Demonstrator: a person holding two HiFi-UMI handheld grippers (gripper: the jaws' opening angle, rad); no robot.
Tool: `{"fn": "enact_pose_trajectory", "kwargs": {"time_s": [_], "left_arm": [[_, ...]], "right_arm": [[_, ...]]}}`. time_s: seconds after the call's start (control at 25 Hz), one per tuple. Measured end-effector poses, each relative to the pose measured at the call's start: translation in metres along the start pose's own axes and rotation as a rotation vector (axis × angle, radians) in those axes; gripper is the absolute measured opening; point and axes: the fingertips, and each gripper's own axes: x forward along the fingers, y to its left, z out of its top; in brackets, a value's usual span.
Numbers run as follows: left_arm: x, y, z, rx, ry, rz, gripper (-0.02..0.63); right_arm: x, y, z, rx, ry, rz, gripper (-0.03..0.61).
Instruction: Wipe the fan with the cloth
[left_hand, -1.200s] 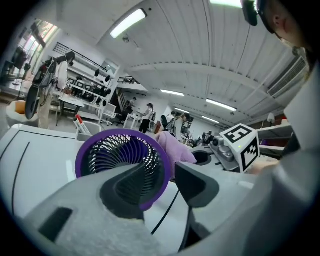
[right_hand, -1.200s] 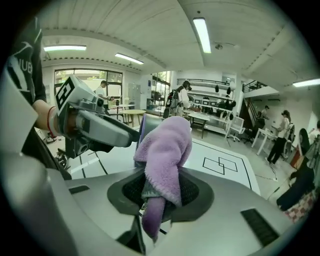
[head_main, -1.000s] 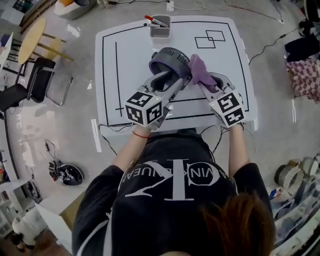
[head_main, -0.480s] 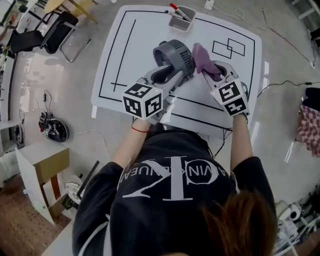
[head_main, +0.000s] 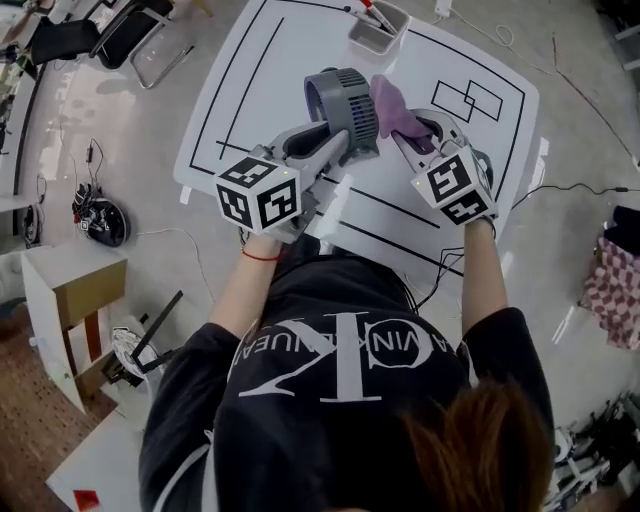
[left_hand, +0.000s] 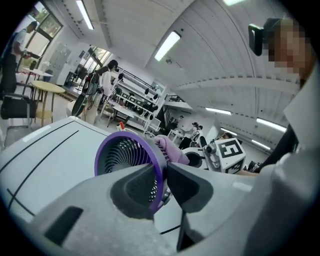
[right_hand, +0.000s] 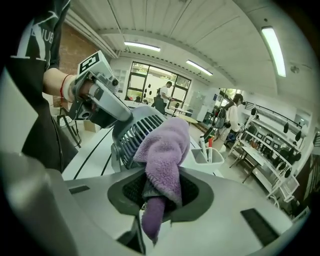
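A small purple-grey fan (head_main: 340, 98) stands upright on the white table (head_main: 250, 90). My left gripper (head_main: 335, 143) has just been closing, and its jaws now pinch the fan's ring: one pad lies on the front grille, the other behind the rim. In the left gripper view the fan (left_hand: 122, 160) fills the space ahead of that gripper (left_hand: 161, 172). My right gripper (head_main: 412, 128) is shut on a purple fleece cloth (head_main: 393, 105). The cloth (right_hand: 162, 147) bunches out of its jaws (right_hand: 161, 189) and rests against the fan's (right_hand: 131, 131) back grille.
A grey pen holder (head_main: 377, 30) with markers stands at the table's far edge, just beyond the fan. Black tape lines and rectangles mark the tabletop. Chairs (head_main: 120, 30) stand off the left side, and cables run over the floor on the right.
The left jaws have narrowed onto the fan's ring. The right gripper has rolled a little, with the cloth still at the fan's right side. The head view has swung round.
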Motion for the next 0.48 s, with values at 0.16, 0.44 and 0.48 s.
{"fn": "enact_pose_trajectory", "kwargs": {"time_s": [0.16, 0.44, 0.48], "left_arm": [[-0.022, 0.013, -0.007, -0.07, -0.021, 0.017, 0.084], [-0.057, 0.043, -0.006, -0.165, -0.062, 0.055, 0.084], [-0.06, 0.048, -0.006, -0.174, -0.067, 0.058, 0.083]], "right_arm": [[0.007, 0.009, 0.017, -0.062, -0.022, 0.04, 0.101], [0.035, 0.022, 0.055, -0.159, -0.044, 0.09, 0.101], [0.04, 0.023, 0.059, -0.173, -0.042, 0.097, 0.101]]}}
